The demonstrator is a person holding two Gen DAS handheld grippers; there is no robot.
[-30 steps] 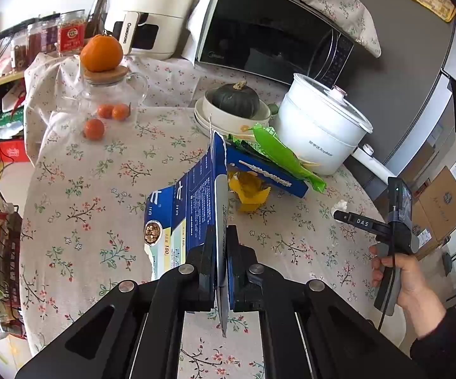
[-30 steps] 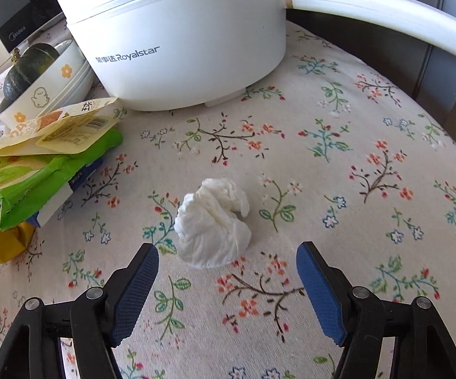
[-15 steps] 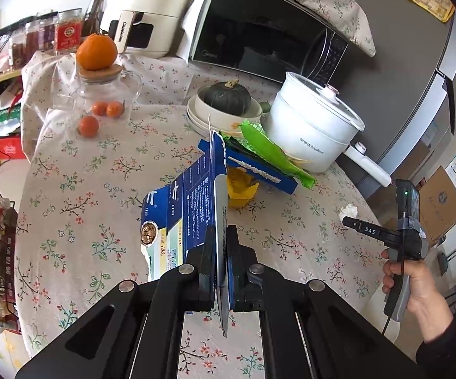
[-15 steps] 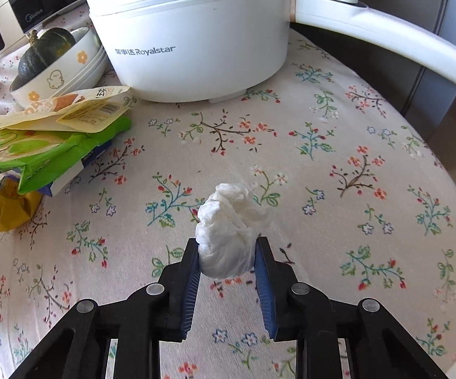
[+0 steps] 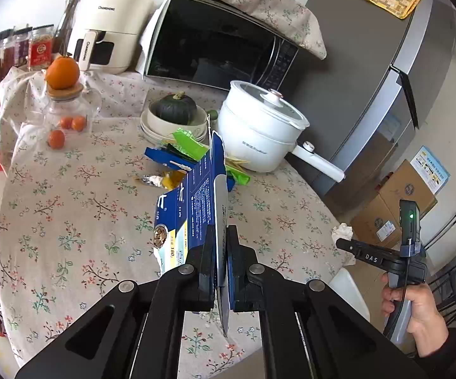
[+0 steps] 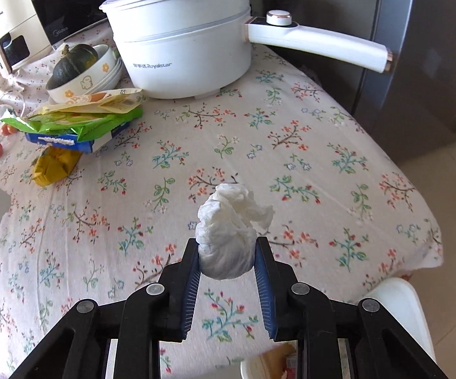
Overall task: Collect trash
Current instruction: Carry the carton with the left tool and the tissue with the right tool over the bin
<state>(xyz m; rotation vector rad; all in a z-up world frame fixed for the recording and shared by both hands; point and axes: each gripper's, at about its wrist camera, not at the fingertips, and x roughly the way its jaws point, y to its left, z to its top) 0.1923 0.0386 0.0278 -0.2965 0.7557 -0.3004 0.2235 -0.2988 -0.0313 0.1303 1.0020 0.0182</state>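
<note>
One crumpled white tissue [image 6: 228, 240] — puffy, wadded.

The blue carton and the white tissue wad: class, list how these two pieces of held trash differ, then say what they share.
The blue carton is flat, stiff and printed; the tissue wad is crumpled, soft and plain white. The carton stands on edge, reaching well past the left gripper; the wad bulges just above the right gripper. Shared: each is clamped between two fingers, lifted off the floral tablecloth.
</note>
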